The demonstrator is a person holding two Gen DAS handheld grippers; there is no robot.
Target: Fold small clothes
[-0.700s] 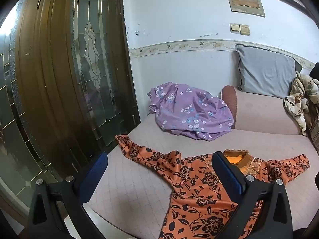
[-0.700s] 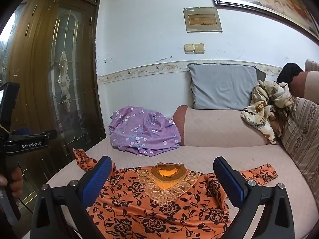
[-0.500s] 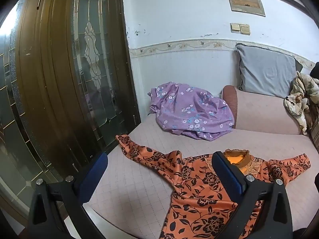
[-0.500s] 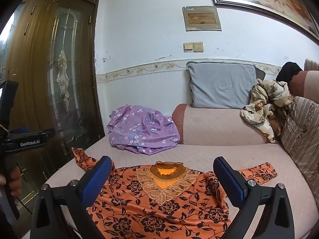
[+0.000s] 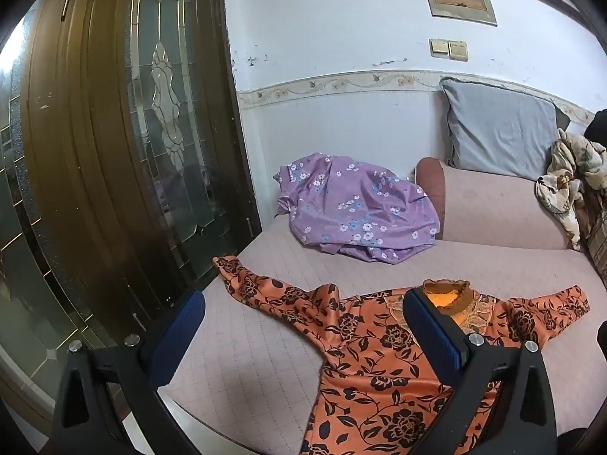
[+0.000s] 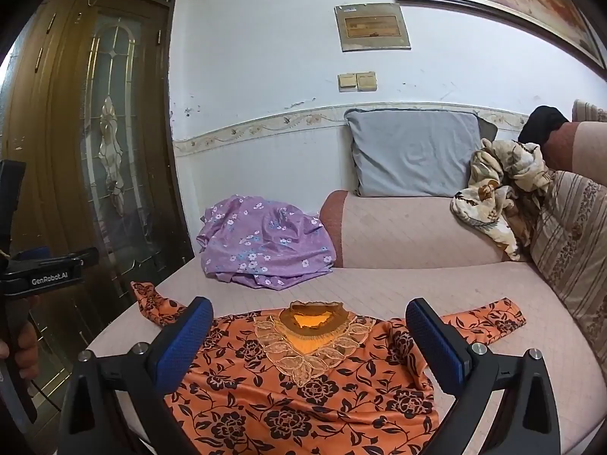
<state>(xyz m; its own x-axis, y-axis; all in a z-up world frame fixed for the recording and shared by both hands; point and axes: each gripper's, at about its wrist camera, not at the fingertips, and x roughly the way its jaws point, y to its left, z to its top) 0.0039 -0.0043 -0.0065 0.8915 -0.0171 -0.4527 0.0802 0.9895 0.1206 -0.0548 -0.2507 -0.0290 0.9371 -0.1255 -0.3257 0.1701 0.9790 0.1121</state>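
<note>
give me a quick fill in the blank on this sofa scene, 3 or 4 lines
1. The orange floral top lies spread flat on the ____.
2. The crumpled garment behind it, near the door, is ____ with small flowers.
3. Leaning against the wall is a ____ pillow.
4. Both the left gripper and the right gripper have their jaws ____ and hold nothing.

Missing words: sofa; purple; grey; open

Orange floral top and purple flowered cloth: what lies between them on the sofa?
Nothing: only bare pink sofa cover separates the orange floral top from the purple flowered cloth. Both wrist views show it.
</note>
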